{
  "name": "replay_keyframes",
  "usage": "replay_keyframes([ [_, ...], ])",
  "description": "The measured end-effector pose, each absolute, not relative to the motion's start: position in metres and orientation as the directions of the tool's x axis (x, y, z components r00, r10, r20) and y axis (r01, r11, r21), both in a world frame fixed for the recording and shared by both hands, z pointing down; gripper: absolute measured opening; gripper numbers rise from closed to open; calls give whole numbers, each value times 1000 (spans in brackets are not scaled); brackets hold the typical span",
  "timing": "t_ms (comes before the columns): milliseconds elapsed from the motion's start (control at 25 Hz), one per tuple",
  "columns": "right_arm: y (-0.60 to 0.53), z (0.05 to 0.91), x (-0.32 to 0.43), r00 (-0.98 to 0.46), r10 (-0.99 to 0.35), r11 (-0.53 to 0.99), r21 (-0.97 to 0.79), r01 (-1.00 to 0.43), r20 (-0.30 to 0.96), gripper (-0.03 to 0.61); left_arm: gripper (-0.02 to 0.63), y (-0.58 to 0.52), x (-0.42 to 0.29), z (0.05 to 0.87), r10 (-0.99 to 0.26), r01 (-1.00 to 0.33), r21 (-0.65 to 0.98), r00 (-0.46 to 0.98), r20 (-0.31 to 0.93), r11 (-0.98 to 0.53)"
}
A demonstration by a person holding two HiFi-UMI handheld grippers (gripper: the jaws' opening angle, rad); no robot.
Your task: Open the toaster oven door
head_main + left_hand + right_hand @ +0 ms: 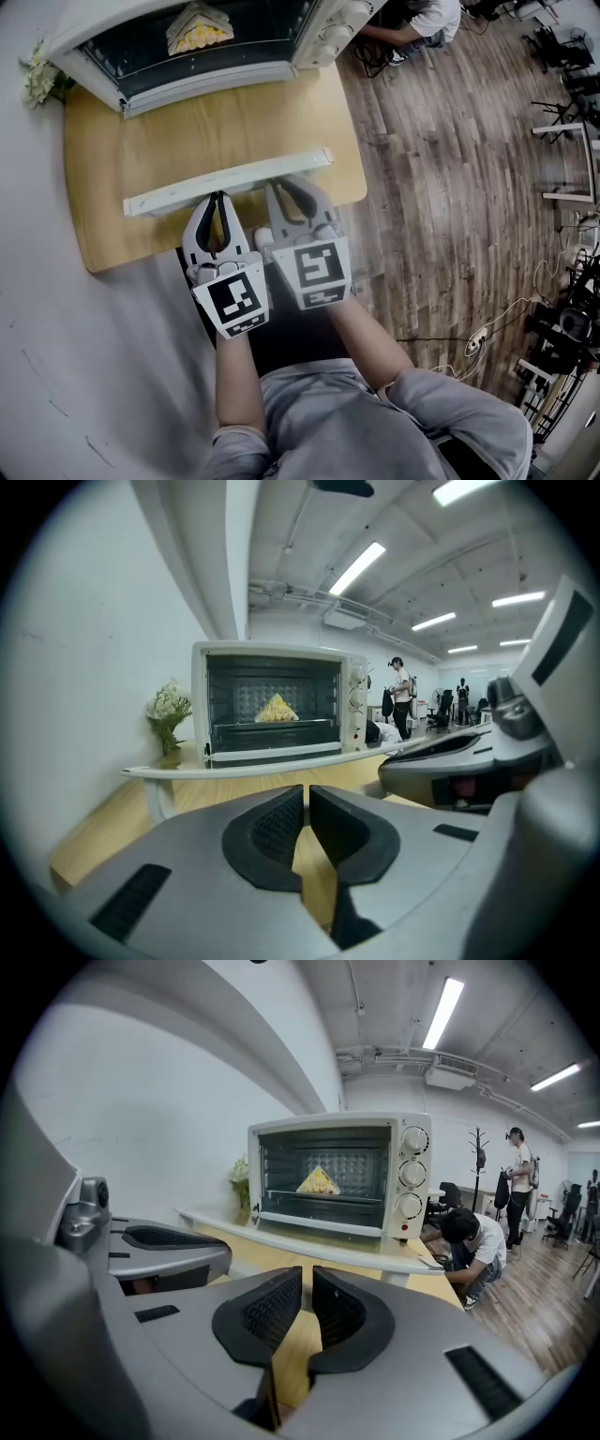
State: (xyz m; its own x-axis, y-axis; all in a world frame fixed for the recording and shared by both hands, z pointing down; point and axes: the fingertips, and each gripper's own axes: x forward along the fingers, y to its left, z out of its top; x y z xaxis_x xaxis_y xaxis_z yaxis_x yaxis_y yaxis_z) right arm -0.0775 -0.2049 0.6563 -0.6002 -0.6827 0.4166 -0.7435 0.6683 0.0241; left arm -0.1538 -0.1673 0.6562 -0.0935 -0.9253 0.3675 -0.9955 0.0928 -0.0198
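The white toaster oven (pixel 323 33) stands at the back of the wooden table (pixel 103 141), its dark glass front (pixel 272 705) showing yellow food (pixel 319 1181) inside. A long white bar (pixel 225 184) on short posts runs across the table in front of it; I cannot tell whether it is the door's handle. My left gripper (pixel 219 197) and right gripper (pixel 289 183) sit side by side at the table's near edge, tips just short of the bar. The left gripper (pixel 307 794) and the right gripper (pixel 307 1279) each have their pads almost touching, nothing between them.
A small bunch of white flowers (pixel 167 710) stands left of the oven against the white wall. To the right the table ends at wooden floor (pixel 450 187). A person crouches (pixel 473 1241) beside the table's far right corner; chairs and cables lie farther right.
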Motion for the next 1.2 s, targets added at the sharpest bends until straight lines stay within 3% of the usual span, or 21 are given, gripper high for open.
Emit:
replay_keyframes([
  [240, -207, 671, -73, -555, -705, 658, 118, -743, 441, 28, 20, -167, -153, 671, -917, -995, -42, -103, 386, 95],
  [520, -205, 695, -69, -537, -669, 657, 70, -751, 514, 26, 20, -166, -154, 692, -899, -991, -9, -126, 420, 134],
  [720, -204, 709, -63, -505, -658, 666, 118, -736, 558, 26, 12, -165, -151, 702, -875, -988, -93, -154, 458, 125],
  [1200, -203, 711, -63, -519, -639, 659, 56, -750, 568, 26, 11, -164, -152, 708, -850, -991, -71, -137, 508, 118],
])
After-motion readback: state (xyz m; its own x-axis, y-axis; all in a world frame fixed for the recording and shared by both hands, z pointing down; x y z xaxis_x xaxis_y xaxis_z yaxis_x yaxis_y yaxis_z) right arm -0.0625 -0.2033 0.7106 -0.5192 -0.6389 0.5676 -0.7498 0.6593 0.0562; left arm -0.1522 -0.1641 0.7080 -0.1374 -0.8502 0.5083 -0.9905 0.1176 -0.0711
